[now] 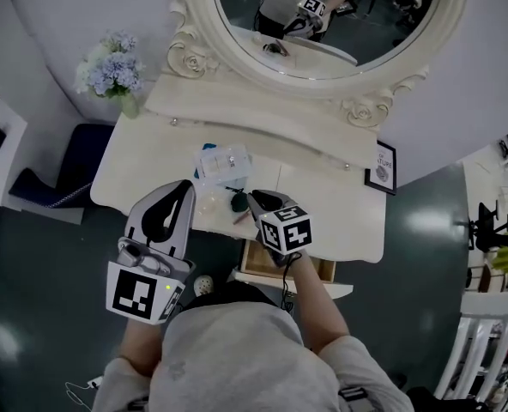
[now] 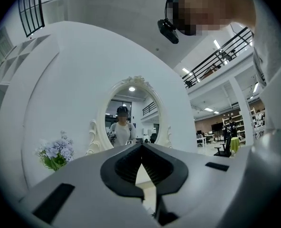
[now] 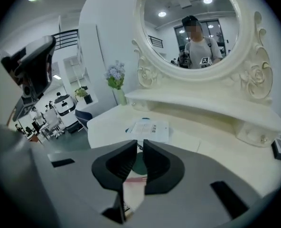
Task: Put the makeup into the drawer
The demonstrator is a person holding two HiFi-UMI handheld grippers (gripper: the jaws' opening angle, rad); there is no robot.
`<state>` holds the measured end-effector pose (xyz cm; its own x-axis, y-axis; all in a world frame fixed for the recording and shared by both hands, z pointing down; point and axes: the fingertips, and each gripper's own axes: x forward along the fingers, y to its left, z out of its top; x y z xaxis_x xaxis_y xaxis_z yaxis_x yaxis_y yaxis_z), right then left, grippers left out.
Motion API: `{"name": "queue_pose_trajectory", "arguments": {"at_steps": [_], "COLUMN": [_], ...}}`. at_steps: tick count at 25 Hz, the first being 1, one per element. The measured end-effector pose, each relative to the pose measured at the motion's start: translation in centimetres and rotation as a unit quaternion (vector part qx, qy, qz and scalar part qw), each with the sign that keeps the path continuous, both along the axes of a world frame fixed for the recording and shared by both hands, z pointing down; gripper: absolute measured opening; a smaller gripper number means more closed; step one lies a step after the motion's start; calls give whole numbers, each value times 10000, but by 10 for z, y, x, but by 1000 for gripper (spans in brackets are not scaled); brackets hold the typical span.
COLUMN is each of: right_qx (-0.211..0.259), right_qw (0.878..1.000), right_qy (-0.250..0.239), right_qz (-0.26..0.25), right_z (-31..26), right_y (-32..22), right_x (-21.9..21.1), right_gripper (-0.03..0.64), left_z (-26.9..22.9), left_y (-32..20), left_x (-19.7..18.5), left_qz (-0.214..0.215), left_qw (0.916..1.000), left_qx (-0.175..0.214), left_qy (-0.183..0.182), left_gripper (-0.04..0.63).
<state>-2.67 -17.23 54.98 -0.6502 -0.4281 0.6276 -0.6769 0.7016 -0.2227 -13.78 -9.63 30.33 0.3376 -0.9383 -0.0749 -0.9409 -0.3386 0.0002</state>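
Note:
On the white dressing table [image 1: 142, 174] lie a clear packet of makeup [image 1: 222, 163] [image 3: 149, 128], a dark round compact [image 1: 238, 202] [image 3: 139, 163] and a thin pink item [image 1: 242, 218] near the front edge. My right gripper [image 1: 252, 197] [image 3: 139, 144] tilts down right beside the compact, jaws together; the compact and pink item show through its hollow, and no held thing is plain. Below the front edge a wooden drawer [image 1: 252, 263] stands open, partly hidden by that hand. My left gripper [image 1: 186, 187] [image 2: 141, 146] hovers level at the left, shut and empty.
An oval mirror [image 1: 323, 15] in an ornate frame rises behind a raised shelf [image 1: 254, 114]. A vase of pale blue flowers [image 1: 112, 67] stands at the table's far left, a small framed sign [image 1: 380, 167] at its right. A dark blue seat [image 1: 65, 174] is left of the table.

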Motion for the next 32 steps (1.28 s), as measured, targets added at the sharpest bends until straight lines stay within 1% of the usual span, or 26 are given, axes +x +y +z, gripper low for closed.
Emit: {"name": "queue_pose_trajectory", "arguments": {"at_steps": [2, 4, 6, 9, 11, 13, 17, 19, 21, 22, 26, 32], "right_qx": [-196, -409, -534, -573, -602, -606, -537, -494, -410, -368, -345, -295], "right_qw": [9997, 9987, 9974, 9949, 9933, 9922, 9915, 9915, 9920, 9924, 9953, 9975], "right_qy": [151, 301, 487, 813, 980, 1078, 1167, 1186, 1184, 1168, 909, 639], "right_qz": [-15, -55, -76, -140, -150, -140, -202, -207, -124, -92, -22, -10], "right_z": [18, 37, 55, 78, 86, 90, 92, 91, 90, 89, 79, 59], "right_y": [1, 4, 5, 4, 4, 4, 4, 4, 4, 4, 4, 10], "right_x": [-3, -7, -9, -11, -13, -14, -20, -21, -20, -19, -16, -12], "right_gripper": [35, 135, 149, 177, 198, 201, 199, 179, 91, 67, 55, 55], "left_z": [0, 0, -1, 3, 5, 5, 6, 6, 7, 6, 5, 4], "left_y": [3, 5, 7, 8, 9, 10, 12, 13, 13, 13, 12, 13], "left_x": [-6, -7, -11, -15, -17, -19, -24, -25, -26, -26, -24, -19], "left_qz": [-92, -101, -188, -268, -312, -350, -398, -403, -398, -406, -366, -208], "left_qw": [10000, 9999, 9998, 9996, 9995, 9994, 9992, 9992, 9992, 9992, 9993, 9998], "left_qx": [-12, 10, 20, -23, -46, -57, -48, -55, -69, -63, -44, -31], "left_qy": [12, 61, 52, 36, 31, 32, 25, 17, 16, 15, 23, 20], "left_gripper": [12, 12, 12, 12, 12, 12, 12, 12, 12, 12, 12, 12]}}
